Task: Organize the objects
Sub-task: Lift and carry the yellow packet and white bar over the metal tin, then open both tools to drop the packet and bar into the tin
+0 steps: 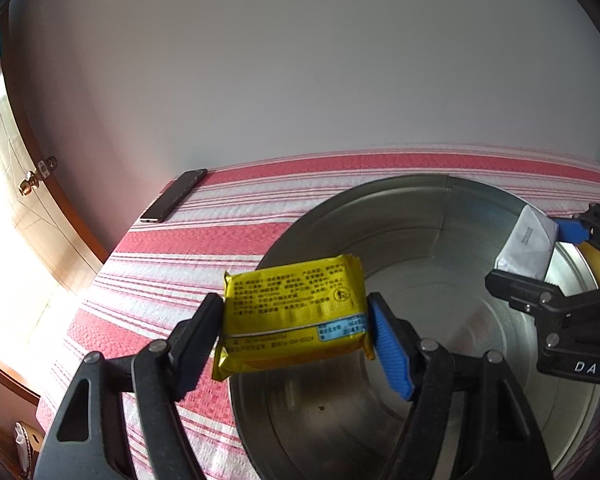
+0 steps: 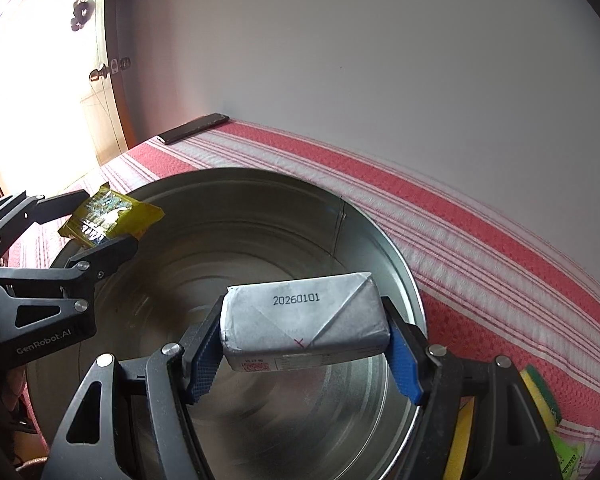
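Observation:
My left gripper [image 1: 296,332] is shut on a yellow snack packet [image 1: 296,316] and holds it over the left rim of a round metal tin [image 1: 404,216]. My right gripper [image 2: 304,340] is shut on a silver foil-wrapped block [image 2: 304,316] stamped 20260101, held above the inside of the tin [image 2: 260,208]. The left gripper [image 2: 96,224] with the yellow packet [image 2: 108,216] shows at the left of the right wrist view. The right gripper [image 1: 540,256] with the silver block [image 1: 528,248] shows at the right of the left wrist view.
The tin sits on a red and white striped cloth [image 1: 160,280]. A dark phone [image 1: 176,196] lies at the cloth's far left corner, by the wall. A yellow and green sponge [image 2: 540,396] lies right of the tin. A wooden door [image 1: 20,184] is at the left.

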Available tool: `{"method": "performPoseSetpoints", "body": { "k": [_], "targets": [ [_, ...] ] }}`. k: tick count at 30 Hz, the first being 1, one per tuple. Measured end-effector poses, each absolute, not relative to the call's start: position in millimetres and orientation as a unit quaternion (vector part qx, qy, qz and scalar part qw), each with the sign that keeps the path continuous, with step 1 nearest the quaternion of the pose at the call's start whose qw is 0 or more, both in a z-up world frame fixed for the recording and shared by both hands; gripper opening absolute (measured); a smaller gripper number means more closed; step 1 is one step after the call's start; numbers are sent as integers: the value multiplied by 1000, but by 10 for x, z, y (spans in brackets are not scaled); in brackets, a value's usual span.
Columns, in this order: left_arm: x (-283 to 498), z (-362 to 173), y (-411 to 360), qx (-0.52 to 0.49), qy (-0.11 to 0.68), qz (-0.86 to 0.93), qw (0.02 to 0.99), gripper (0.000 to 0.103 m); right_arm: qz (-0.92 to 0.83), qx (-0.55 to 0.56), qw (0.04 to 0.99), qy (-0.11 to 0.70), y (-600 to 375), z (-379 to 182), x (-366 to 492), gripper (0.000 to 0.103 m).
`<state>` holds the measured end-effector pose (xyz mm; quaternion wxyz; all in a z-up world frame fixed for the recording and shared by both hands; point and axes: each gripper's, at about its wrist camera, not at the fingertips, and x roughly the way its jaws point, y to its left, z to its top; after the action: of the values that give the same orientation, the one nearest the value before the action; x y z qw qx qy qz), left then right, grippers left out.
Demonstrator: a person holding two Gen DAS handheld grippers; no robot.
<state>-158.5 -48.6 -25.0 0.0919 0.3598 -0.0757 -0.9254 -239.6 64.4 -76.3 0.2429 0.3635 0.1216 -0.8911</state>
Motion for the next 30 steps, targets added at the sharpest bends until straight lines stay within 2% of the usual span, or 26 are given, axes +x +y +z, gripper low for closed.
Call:
{"method": "performPoseSetpoints", "body": {
  "k": [5,18,21,25,30],
  "targets": [
    [-1582,-263,-388,366,-105,-921,84,75,-888,371,243,123,617,-833,-2439,73],
    [-1640,-315,-460,381,-88,-917,72,75,-887,373,241,124,607,-887,-2444,73],
    [-1625,-312,-461,381,-83,-918,72,81,-887,373,240,127,608,-893,-2431,73],
    [-1552,-271,-451,371,-76,-922,75,98,-891,362,244,126,603,-864,-2384,73],
    [-1470,-227,-430,359,-68,-928,74,100,-899,341,244,124,642,-793,-2283,74]
  ]
}}
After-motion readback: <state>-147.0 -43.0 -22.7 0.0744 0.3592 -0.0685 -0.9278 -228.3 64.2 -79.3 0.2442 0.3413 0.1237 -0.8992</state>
